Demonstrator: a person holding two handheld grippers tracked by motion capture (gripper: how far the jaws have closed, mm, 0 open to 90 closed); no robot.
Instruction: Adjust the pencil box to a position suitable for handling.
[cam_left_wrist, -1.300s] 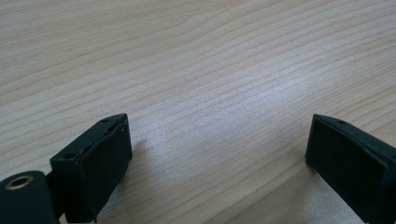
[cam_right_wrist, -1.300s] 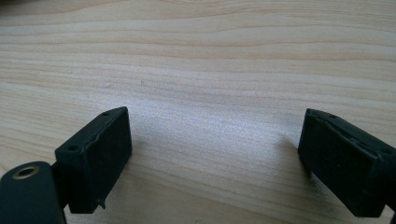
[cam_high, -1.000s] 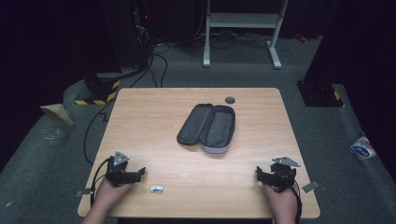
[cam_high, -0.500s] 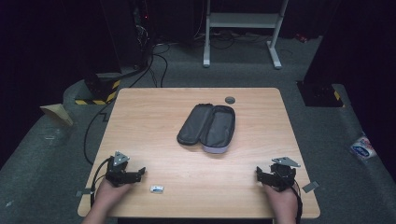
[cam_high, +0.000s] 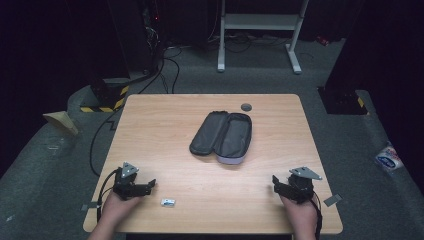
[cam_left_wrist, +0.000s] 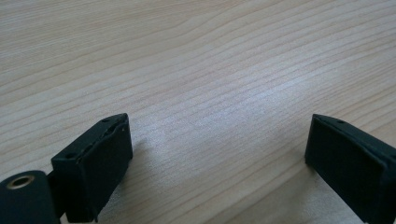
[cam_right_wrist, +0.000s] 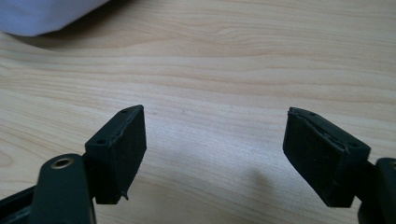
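High view: left gripper (cam_high: 150, 185) rests on the desk (cam_high: 165, 130) at the near left corner, jaws wide apart, nothing between them. Small white item (cam_high: 168, 202) lies just beside it, to its right. Open grey case (cam_high: 222, 137) sits mid-desk, well apart from both hands. Right gripper (cam_high: 275, 183) at the near right, jaws parted and just been narrowing over bare wood. Judged start of work; next move calls for reaching the white item.
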